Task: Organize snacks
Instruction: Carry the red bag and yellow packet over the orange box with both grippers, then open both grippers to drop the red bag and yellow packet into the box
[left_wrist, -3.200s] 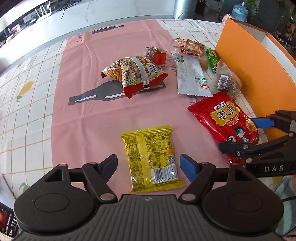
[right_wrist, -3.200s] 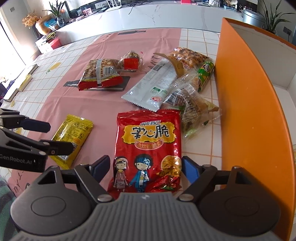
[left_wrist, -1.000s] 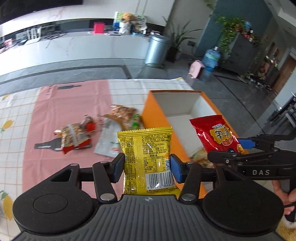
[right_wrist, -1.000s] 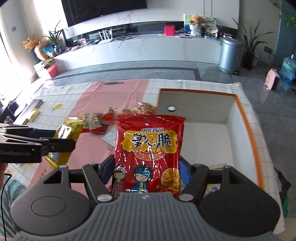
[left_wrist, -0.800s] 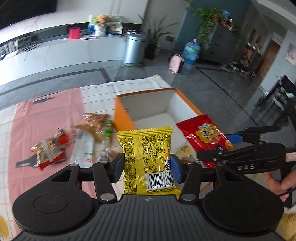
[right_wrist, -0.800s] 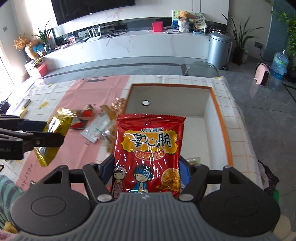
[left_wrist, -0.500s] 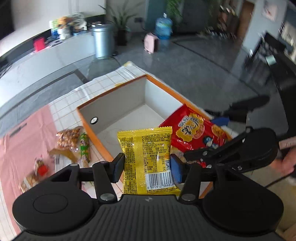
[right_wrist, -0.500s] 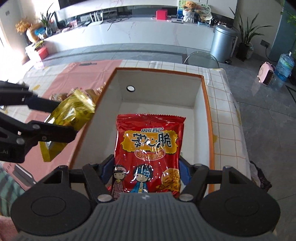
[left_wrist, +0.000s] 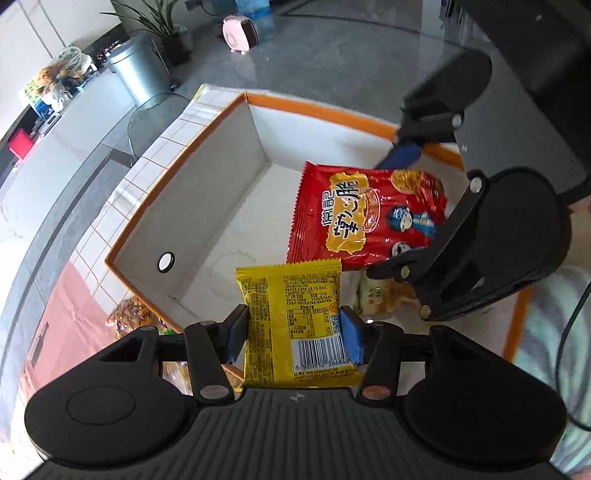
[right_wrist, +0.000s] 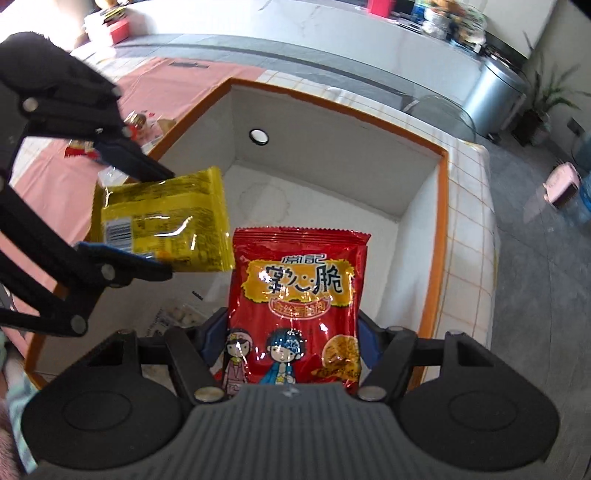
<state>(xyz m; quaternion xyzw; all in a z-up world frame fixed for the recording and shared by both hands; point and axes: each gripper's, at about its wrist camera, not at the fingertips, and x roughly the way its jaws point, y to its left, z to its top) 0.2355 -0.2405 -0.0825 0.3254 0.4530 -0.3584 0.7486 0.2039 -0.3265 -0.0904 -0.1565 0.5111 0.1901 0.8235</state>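
Holding a snack in each claw, I have both of them angled down over the orange box, which sits on the tiled table. My left claw is clamped on the yellow packet: its blue pads press the packet's two side edges, barcode end nearest the camera, the rest sticking forward over the box's white floor. My right claw grips the red bag the same way, by its sides at the lower end where the two cartoon figures are printed, with the top seam pointing toward the far wall of the box.

Seen from the right wrist, the yellow packet hangs just left of the red bag, its corner close to the bag's top-left corner; I cannot tell whether they touch. From the left wrist, the red bag sits beyond and to the right of the yellow one, above the box interior.

On the box floor beneath both claws lies a clear packet of pale round snacks. One side wall of the box has a small round hole. Outside that wall, more snack packets lie on the pink cloth. A silver bin stands on the floor past the table.
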